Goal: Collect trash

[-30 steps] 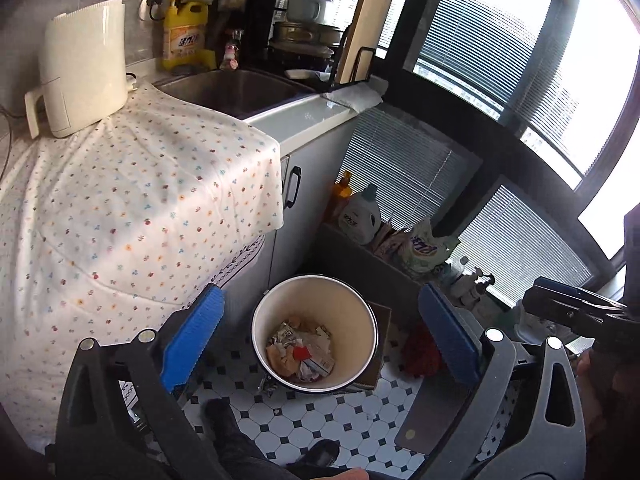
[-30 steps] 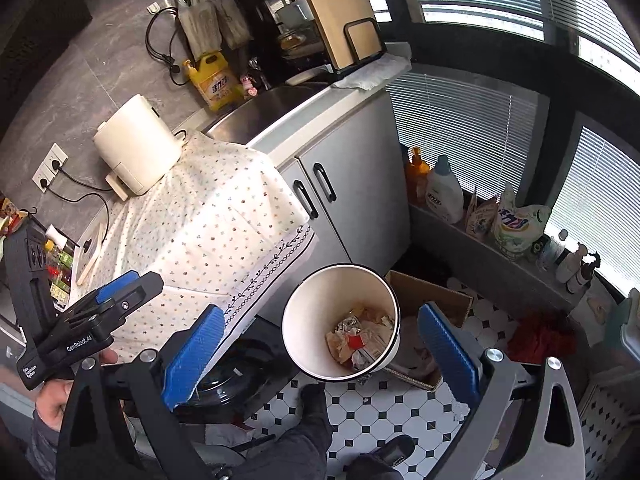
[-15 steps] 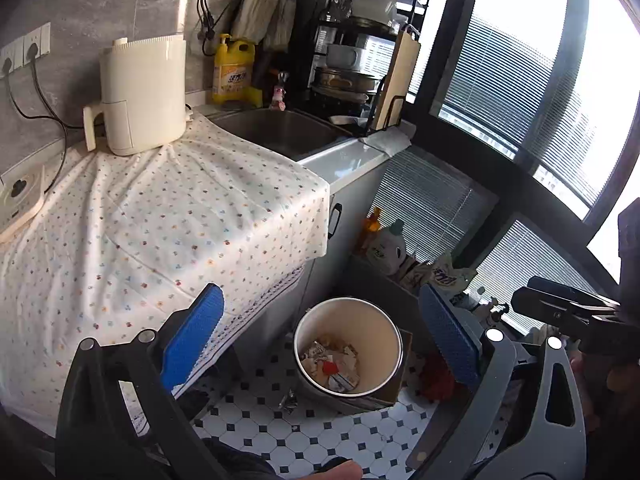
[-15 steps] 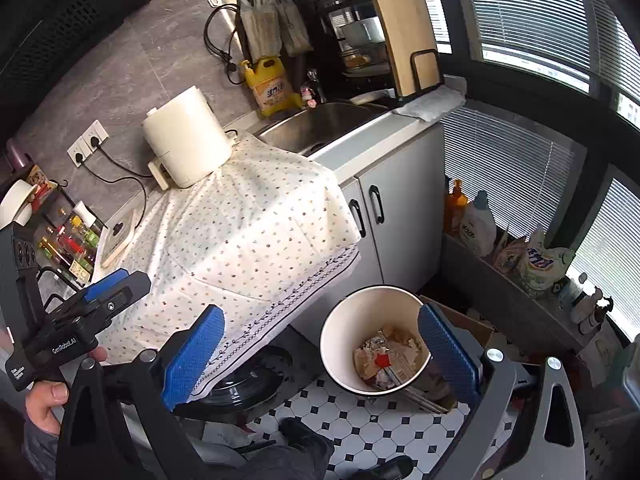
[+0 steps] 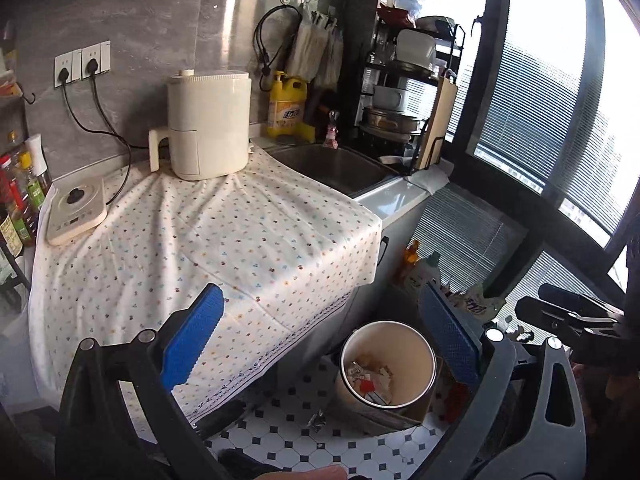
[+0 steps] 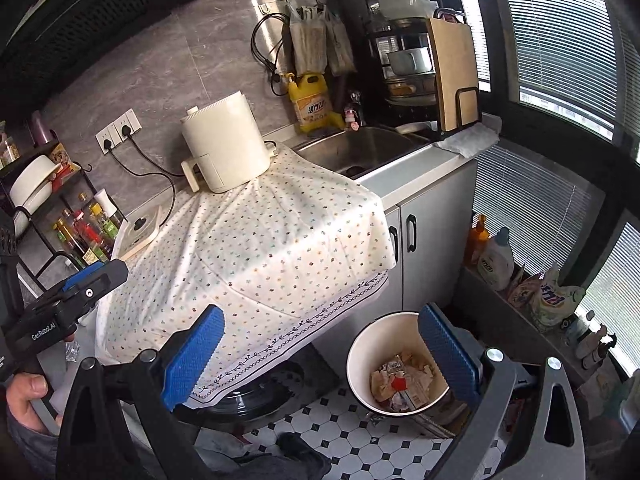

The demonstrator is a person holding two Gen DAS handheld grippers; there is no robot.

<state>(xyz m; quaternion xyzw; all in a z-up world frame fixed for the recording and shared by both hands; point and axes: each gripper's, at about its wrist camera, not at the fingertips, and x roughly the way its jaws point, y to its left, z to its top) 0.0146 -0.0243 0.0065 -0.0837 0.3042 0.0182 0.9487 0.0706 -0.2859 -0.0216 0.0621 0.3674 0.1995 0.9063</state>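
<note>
A white trash bin [image 5: 424, 354] stands on the tiled floor below the counter, with crumpled wrappers [image 5: 368, 378] inside. It also shows in the right wrist view [image 6: 364, 344], with the wrappers [image 6: 400, 380] in it. A small foil scrap [image 5: 317, 429] lies on the floor beside the bin. My left gripper [image 5: 324, 344] is open and empty, high above the counter edge and bin. My right gripper [image 6: 320, 354] is open and empty too. The flowered cloth [image 5: 208, 240] covering the counter bears no trash that I can see.
A white air fryer [image 5: 208, 124] and a scale [image 5: 76, 210] sit on the cloth. A sink [image 5: 332, 166], yellow detergent jug [image 5: 286, 106] and dish rack [image 5: 404, 92] lie beyond. Bottles [image 6: 496, 258] line the window ledge. A spice rack [image 6: 80, 232] stands left.
Both grippers have risen and tilted up; the countertop and wall now fill the views and the bin has dropped to the lower right. Both stay open and empty.
</note>
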